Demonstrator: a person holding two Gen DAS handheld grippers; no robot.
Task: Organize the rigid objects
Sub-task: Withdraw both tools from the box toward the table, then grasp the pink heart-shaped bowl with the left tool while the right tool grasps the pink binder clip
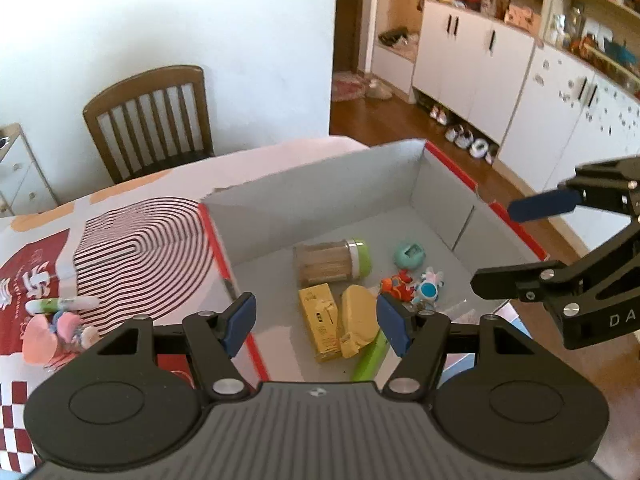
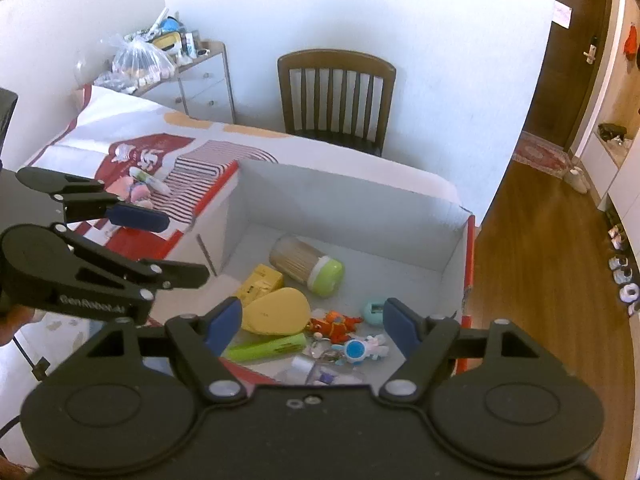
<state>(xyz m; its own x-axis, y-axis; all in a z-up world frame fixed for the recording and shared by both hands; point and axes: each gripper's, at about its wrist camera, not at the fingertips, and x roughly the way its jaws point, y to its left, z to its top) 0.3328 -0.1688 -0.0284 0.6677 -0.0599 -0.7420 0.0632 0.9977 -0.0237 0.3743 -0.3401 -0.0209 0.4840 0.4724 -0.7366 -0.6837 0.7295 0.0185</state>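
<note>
— What does the room look like?
— A counter (image 2: 120,120) under a red and white patterned cloth, a wooden chair (image 2: 336,96) at a white wall, wood floor, white cabinets (image 1: 472,64).

— And the containers?
— A grey cardboard box (image 2: 360,196) with red edges. Inside lie a toothpick jar (image 2: 308,266) with a green lid, a yellow carton (image 1: 320,320), a yellow case (image 2: 280,310), a green tube (image 2: 266,348) and small toy figures (image 2: 340,326). A pen (image 1: 64,305) lies outside on the cloth.

— Writing?
— "GenRobot.ai" on the left gripper (image 2: 170,244).

— The jaws?
— Both spread above the box, the right gripper (image 2: 312,322) too, holding nothing.
</note>
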